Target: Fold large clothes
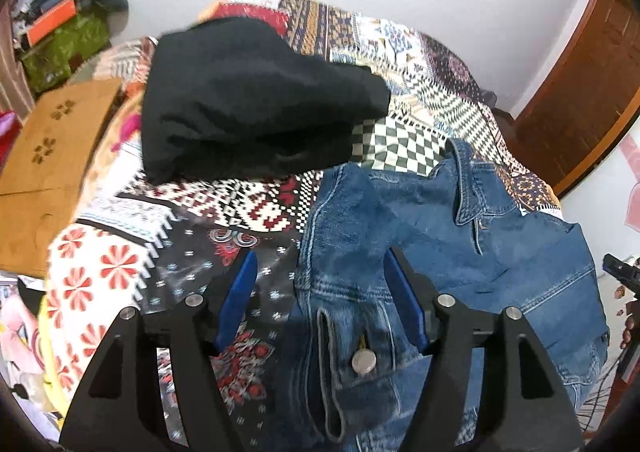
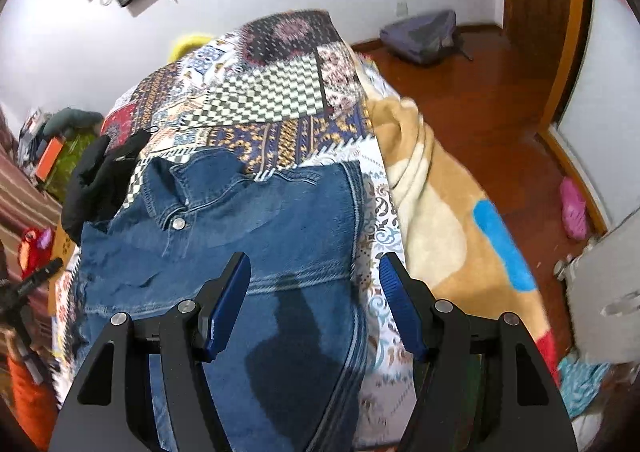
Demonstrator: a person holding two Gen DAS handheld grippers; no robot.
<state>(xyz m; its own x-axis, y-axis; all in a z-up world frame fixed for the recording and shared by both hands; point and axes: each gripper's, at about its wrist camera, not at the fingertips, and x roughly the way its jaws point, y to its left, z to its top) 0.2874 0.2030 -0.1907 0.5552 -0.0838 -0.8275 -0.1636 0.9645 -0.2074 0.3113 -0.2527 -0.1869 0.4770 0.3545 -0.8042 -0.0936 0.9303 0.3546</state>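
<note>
A blue denim jacket lies spread on a patchwork bedspread, collar pointing away. My left gripper is open and empty, hovering above the jacket's left edge near a metal button. In the right wrist view the jacket fills the middle. My right gripper is open and empty above the jacket's right edge. A black garment lies bunched on the bed beyond the jacket; it also shows in the right wrist view.
A tan and cream blanket hangs off the bed's right side over a red-brown floor. A brown cardboard box and clutter stand left of the bed. A grey bag lies by the far wall.
</note>
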